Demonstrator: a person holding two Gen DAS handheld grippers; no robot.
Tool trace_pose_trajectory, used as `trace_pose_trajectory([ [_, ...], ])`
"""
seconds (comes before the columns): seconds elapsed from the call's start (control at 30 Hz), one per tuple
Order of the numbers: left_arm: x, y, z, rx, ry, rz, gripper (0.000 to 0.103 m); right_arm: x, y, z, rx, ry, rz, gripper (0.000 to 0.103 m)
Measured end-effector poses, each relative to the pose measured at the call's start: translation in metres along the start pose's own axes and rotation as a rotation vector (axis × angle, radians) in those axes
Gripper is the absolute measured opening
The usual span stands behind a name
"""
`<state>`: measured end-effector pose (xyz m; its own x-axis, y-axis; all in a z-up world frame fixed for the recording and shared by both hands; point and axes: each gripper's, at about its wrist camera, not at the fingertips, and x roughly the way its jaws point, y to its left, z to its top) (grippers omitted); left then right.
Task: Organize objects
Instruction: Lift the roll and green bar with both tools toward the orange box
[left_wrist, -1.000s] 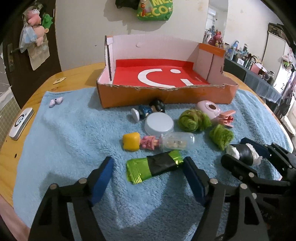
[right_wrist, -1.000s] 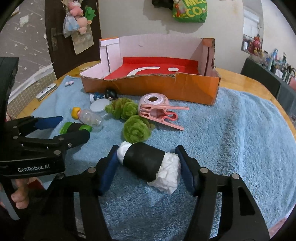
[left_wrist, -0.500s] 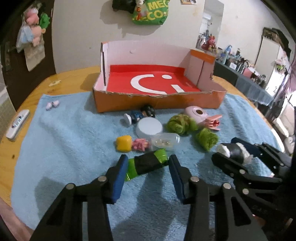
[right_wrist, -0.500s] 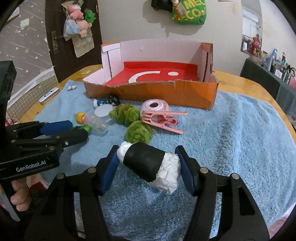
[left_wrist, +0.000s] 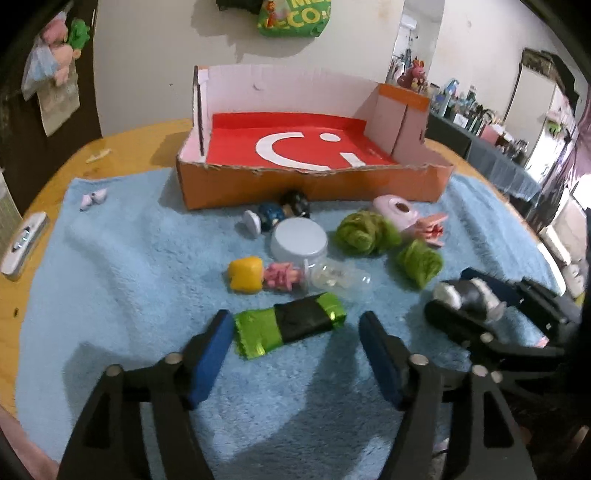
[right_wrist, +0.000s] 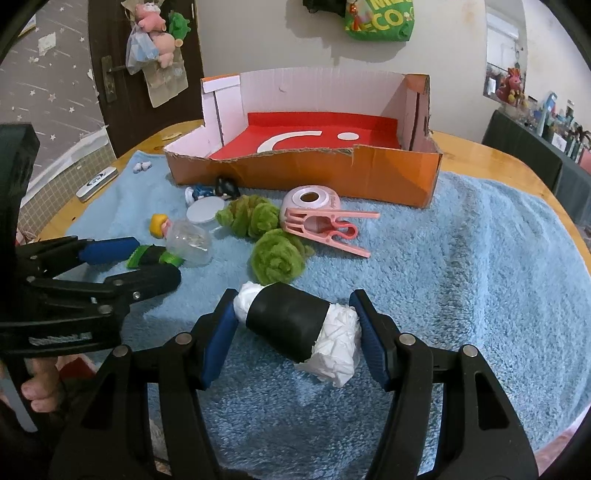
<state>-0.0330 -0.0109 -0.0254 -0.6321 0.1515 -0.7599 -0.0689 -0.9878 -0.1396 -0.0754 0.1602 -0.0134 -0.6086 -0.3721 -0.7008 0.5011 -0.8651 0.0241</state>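
Two grabs stand differently now: the left gripper (left_wrist: 295, 334), narrowed around the green-and-black roll (left_wrist: 290, 328) half a second ago, has its jaws spread wide again, so that pickup looks unfinished, while the right gripper (right_wrist: 293, 325) stays clenched on the white-and-black roll (right_wrist: 301, 326); beyond, the orange box (right_wrist: 388, 177) waits empty.

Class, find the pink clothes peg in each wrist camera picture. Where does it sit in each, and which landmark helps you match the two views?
Left wrist view: pink clothes peg lies right of centre, beside the pink tape roll.
Right wrist view: peg lies near the centre, in front of the roll.
Shared landmark: the orange cardboard box behind it.
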Motion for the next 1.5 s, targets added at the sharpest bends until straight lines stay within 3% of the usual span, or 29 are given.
trace_pose_trajectory([
  [0.1, 0.005, -0.004, 0.004, -0.006, -0.002, 0.028, 0.074, 0.002, 0.001, 0.000, -0.004, 0.003, -0.004, 0.060],
  [0.17, 0.006, -0.007, 0.005, -0.003, -0.010, 0.065, 0.064, 0.002, 0.001, 0.000, -0.006, 0.003, -0.007, 0.060],
  [0.2, 0.006, -0.007, 0.004, -0.002, -0.015, 0.078, 0.063, 0.002, 0.000, 0.000, -0.005, 0.003, -0.006, 0.060],
  [0.3, 0.003, -0.003, 0.001, -0.020, -0.029, 0.071, 0.062, 0.001, 0.000, -0.001, -0.004, 0.003, -0.007, 0.060],
  [0.77, -0.008, 0.000, 0.002, -0.029, -0.044, 0.052, 0.062, -0.012, 0.006, 0.012, -0.019, -0.037, 0.000, 0.059],
  [1.5, -0.020, -0.003, 0.037, -0.006, -0.103, 0.047, 0.062, -0.018, 0.002, 0.055, -0.013, -0.070, 0.039, 0.059],
])
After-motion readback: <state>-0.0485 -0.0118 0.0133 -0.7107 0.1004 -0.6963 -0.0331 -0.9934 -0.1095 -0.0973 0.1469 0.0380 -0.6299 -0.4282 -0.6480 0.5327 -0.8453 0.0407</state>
